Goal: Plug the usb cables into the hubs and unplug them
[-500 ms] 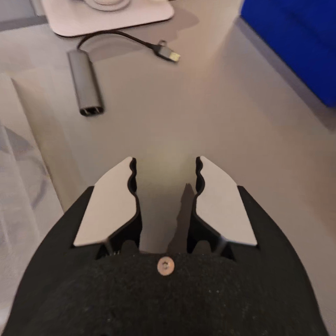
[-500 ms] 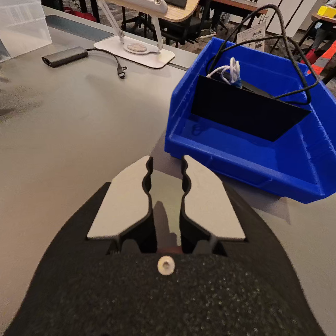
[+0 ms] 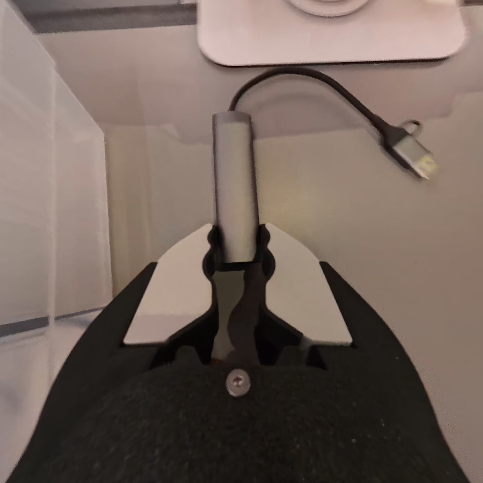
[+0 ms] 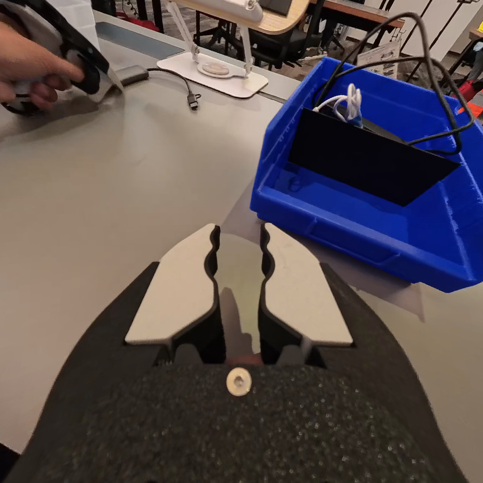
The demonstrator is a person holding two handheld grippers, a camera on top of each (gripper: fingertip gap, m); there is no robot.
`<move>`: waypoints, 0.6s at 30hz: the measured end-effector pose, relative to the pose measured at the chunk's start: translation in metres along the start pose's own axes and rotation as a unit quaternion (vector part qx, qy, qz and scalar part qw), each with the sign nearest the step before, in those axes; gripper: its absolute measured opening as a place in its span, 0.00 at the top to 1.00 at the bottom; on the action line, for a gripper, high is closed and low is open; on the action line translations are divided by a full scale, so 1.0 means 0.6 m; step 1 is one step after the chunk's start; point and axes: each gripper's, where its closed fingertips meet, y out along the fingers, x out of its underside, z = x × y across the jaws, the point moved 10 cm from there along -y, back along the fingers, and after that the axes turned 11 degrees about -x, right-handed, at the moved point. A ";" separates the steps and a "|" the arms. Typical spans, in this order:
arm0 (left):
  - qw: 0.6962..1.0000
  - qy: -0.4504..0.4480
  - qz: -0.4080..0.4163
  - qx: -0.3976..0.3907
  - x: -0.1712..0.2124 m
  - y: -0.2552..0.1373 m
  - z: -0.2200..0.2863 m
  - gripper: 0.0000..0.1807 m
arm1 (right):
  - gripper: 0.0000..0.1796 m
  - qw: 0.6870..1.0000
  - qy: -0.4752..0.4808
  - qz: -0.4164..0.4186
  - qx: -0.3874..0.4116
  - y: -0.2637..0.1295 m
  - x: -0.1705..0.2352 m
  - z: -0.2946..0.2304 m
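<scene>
Grey bench (image 4: 109, 198) carries the hub (image 3: 234, 183); the left claw (image 3: 237, 244) pinches its near end, the right claw (image 4: 240, 248) hangs spread and empty. Such an end-only grip may let it swivel.

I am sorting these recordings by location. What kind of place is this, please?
Probably an office or lab workspace, not a home. Behind the smooth grey table stand dark office chairs and a wooden desk, and a blue plastic storage bin holding black and white cables sits on the table.
</scene>
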 end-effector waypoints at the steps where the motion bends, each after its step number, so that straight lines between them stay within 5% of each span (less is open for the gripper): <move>1: 1.000 0.002 0.007 0.008 0.004 -0.003 0.002 0.83 | 0.84 1.000 -0.004 -0.001 -0.002 0.001 0.000 -0.002; 5: 0.999 0.020 0.025 0.032 0.018 -0.026 0.023 0.83 | 0.84 1.000 0.006 0.002 -0.014 0.002 -0.002 -0.006; 10: 0.968 0.204 0.146 0.024 0.049 -0.111 0.062 0.83 | 0.84 1.000 0.016 0.008 -0.019 -0.003 -0.003 -0.007; 18: 0.724 0.515 0.445 -0.111 0.149 -0.270 0.068 0.83 | 0.83 0.994 0.010 0.032 -0.101 0.005 -0.012 -0.033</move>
